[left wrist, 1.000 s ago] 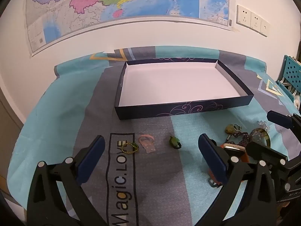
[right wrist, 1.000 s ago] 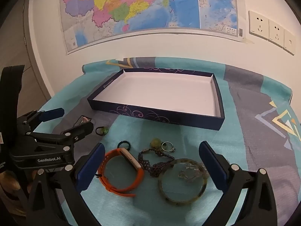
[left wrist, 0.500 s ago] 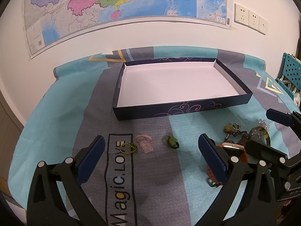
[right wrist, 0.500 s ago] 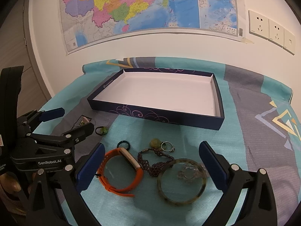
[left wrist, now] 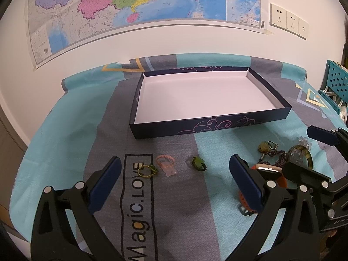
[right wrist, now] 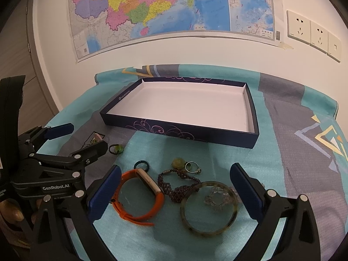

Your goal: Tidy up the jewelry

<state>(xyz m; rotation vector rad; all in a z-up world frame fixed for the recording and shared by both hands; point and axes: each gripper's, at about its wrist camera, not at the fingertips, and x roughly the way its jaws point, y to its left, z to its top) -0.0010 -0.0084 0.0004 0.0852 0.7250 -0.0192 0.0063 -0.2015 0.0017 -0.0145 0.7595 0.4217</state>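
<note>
Two grippers, left (left wrist: 174,180) and right (right wrist: 175,187), hover with jaws wide and empty above scattered jewelry. An orange watch band (right wrist: 139,198), mottled green bangle (right wrist: 208,208) and what seems a dark beaded necklace (right wrist: 176,184) lie on the cloth (right wrist: 293,163), near the navy tray (right wrist: 180,130).

Each tool, the left tool (left wrist: 175,180) and the right tool (right wrist: 175,187), was a black frame with silver screws and blue finger pads (right wrist: 104,192), the left marked "GenRobot.AI" in white.

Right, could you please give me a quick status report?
Left gripper and right gripper open, holding nothing. Box empty; orange watch, bangle on cloth. Nothing blocks.
</note>
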